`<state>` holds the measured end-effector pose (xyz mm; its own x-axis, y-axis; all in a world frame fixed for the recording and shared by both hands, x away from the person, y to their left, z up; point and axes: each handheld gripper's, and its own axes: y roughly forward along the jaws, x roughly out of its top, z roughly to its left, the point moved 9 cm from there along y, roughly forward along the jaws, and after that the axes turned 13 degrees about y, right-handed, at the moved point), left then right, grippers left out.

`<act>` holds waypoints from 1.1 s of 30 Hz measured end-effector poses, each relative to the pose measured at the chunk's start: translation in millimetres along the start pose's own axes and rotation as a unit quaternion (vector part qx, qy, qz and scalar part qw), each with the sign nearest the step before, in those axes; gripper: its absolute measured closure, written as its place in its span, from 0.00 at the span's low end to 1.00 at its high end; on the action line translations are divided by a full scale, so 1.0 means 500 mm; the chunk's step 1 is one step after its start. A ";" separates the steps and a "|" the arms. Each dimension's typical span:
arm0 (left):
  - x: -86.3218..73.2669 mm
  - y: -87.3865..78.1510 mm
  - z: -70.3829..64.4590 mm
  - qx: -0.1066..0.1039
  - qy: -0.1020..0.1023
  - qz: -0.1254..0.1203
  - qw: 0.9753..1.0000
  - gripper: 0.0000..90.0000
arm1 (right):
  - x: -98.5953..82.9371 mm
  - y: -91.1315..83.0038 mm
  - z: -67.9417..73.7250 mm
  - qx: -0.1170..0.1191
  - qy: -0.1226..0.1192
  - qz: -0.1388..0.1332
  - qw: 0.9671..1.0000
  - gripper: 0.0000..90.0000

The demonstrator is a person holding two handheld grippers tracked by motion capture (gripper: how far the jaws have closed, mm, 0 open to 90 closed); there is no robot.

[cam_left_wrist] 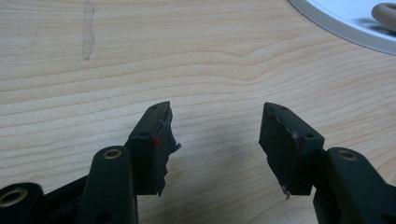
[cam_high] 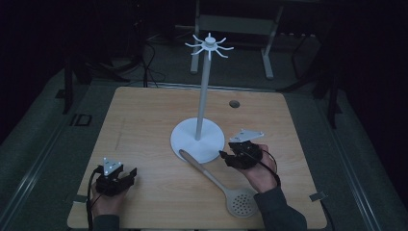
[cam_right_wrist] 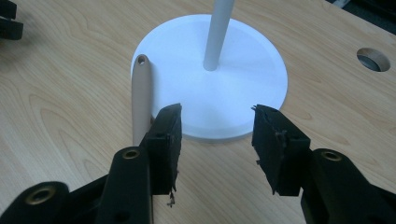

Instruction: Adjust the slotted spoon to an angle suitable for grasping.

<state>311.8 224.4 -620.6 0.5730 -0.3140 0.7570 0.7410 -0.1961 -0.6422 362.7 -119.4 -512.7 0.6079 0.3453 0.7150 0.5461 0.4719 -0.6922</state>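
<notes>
pale wood-grain table [cam_high: 144, 125], matt white plastic stand [cam_right_wrist: 243, 93], matt beige spoon [cam_high: 226, 187].

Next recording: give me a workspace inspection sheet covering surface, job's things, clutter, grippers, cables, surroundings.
Surface: wooden table, round hole near far edge.
Job's things: white hook stand upright at centre; beige slotted spoon lying flat, handle tip resting on the stand's base.
Clutter: nothing seen.
Grippers: left gripper open, low over bare wood; right gripper open, beside the spoon handle.
Cables: black cable trails from the left gripper.
Surroundings: dim; grey floor, table legs behind.
</notes>
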 end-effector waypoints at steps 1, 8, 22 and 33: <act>0.000 0.000 0.000 0.000 0.000 0.000 1.000 0.49 | 0.000 0.001 0.001 0.000 -0.001 0.003 1.000 0.58; 0.000 -0.001 0.001 0.000 0.000 -0.001 1.000 0.49 | 0.005 0.009 0.013 0.008 -0.008 0.011 1.000 0.57; 0.000 -0.002 0.002 0.000 -0.001 -0.001 1.000 0.49 | 0.019 0.020 0.033 0.027 -0.013 0.030 0.999 0.54; 0.001 -0.002 0.002 0.000 -0.002 -0.002 1.000 0.49 | 0.021 0.035 0.043 0.025 -0.027 0.061 0.997 0.54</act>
<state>311.5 225.4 -619.6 0.5711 -0.3100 0.7601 0.7434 -0.1975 -0.6390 366.4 -90.2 -515.5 0.6352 0.4462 0.6305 0.4397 0.4622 -0.7701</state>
